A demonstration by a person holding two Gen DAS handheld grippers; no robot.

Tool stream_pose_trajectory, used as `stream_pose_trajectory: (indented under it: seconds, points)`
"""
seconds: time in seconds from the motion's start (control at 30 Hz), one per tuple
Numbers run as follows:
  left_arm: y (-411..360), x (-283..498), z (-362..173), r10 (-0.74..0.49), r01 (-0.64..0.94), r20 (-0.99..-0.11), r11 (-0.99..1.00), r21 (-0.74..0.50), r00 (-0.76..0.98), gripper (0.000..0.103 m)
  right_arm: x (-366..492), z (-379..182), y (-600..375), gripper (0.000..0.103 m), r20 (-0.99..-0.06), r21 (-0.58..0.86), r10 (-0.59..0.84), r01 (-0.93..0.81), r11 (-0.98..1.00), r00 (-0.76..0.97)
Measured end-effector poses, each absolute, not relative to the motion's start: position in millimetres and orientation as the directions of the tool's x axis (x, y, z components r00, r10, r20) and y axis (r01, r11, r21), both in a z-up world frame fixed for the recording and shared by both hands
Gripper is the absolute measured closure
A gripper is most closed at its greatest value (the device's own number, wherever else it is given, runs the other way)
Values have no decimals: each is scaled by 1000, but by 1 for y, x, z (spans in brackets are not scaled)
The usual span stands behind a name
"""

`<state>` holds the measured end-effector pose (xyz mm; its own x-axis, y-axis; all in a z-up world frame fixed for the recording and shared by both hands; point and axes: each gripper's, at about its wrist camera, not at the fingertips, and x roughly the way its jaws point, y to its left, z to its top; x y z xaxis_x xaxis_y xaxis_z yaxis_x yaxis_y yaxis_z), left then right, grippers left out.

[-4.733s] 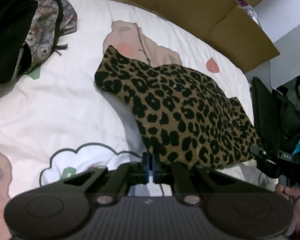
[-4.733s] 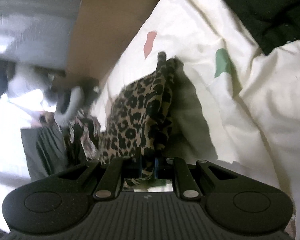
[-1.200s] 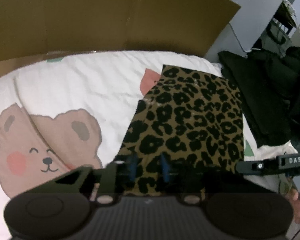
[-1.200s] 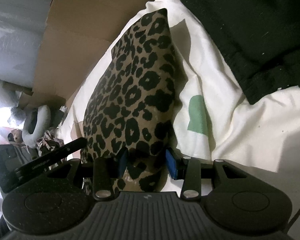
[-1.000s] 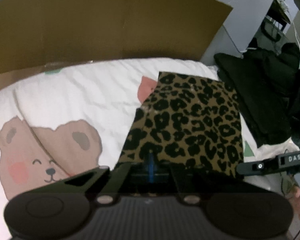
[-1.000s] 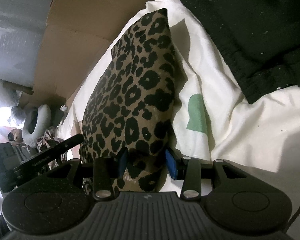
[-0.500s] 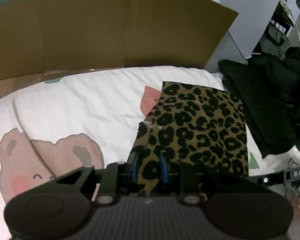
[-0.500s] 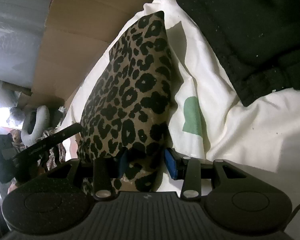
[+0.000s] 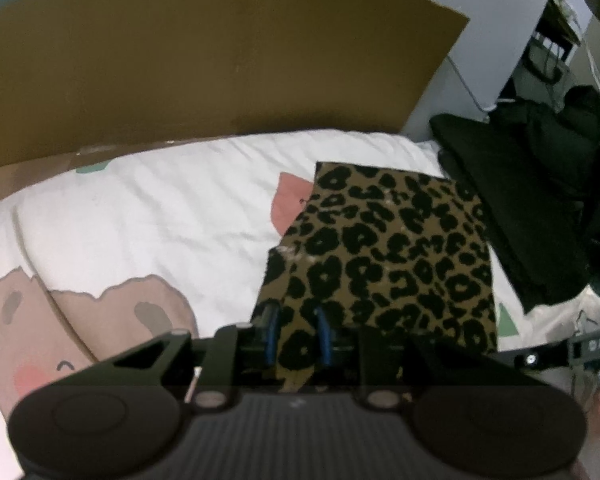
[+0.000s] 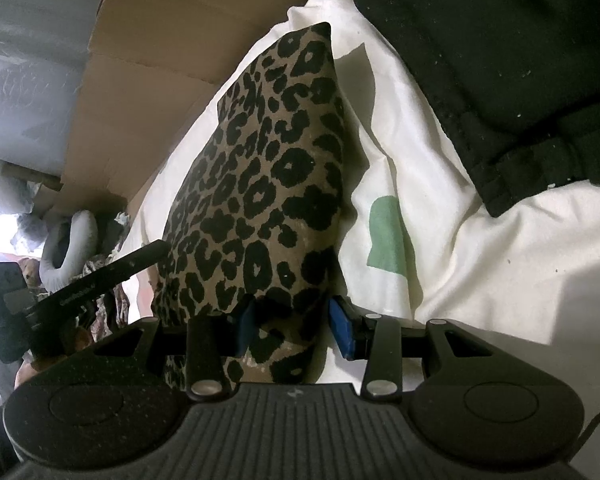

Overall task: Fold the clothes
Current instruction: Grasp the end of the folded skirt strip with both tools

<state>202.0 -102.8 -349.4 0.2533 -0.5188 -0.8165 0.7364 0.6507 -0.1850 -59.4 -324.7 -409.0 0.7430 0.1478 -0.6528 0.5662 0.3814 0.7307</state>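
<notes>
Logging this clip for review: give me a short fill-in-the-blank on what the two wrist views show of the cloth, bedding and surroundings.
1. The folded cloth between the fingers of both grippers has a ____ print.
2. The white bedspread carries a cartoon ____ with pink cheeks.
3. Behind the bed stands a sheet of brown ____.
4. The pile of clothes beside the folded cloth is ____ in colour.

Missing words: leopard; bear; cardboard; black

Your right gripper (image 10: 294, 326) body hides the near edge of the leopard-print garment (image 10: 260, 184); the black clothing (image 10: 500, 60) runs off the frame's top and right edges.
</notes>
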Motion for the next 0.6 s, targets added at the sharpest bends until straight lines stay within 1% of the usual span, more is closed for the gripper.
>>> stream_pose_trajectory:
  seconds: [0.17,0.2,0.23,0.3,0.47,0.6]
  points:
    - [-103,207,-354,-515,727,-823,657,-199,241,81,-60,-411,-325,57,-648,736,150,564,376,746]
    - [-103,206,-353,-515,727,-822,658,-197,244,89,-59,-411,-325,57,-648,736,151,563,376,746]
    - [-102,206,-353,-515,728,-820,658,-191,250,94,-59,-411,-325,57,-648,736,152,563,375,746]
    - [-101,204,-350,-512,730,-817,661,-176,267,102,-60,-411,-326,57,-648,737,153,563,373,746]
    - [-96,202,-337,-534,729,-793,662,-176,294,103,-63,-410,-328,57,-646,738,144,564,370,750]
    - [-89,202,-332,-532,715,-786,678,-171,316,103,-66,-402,-331,56,-624,745,90,555,370,777]
